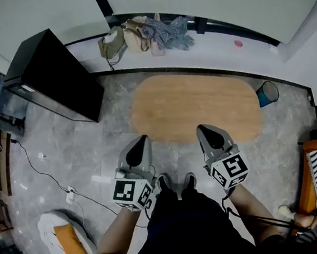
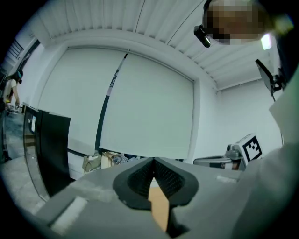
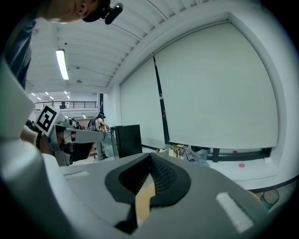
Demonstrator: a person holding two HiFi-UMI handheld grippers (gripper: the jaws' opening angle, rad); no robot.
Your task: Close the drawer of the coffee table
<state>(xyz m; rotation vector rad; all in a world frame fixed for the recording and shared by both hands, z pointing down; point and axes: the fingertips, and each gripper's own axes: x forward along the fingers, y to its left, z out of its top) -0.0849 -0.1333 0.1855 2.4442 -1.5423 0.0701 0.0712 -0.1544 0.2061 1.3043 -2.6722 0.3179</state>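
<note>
Before the coffee table (image 1: 195,105), left gripper (image 1: 142,141) and right gripper (image 1: 204,131) abreast, level.

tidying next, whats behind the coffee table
Bags and clothes heaped on the white ledge behind the coffee table, and a small pink thing. Whatever lies under the heap is covered.

Grey marbled floor (image 1: 88,159) filled the head view. A black cabinet (image 1: 57,72) stood at upper left. A heap of clothes and bags (image 1: 143,35) lay at top centre against the white wall (image 1: 201,0), and a blue bin (image 1: 267,92) stood at right. A cable (image 1: 42,171) trailed across the lower left. A strip light (image 3: 61,64) glowed at upper left of the right gripper view.
</note>
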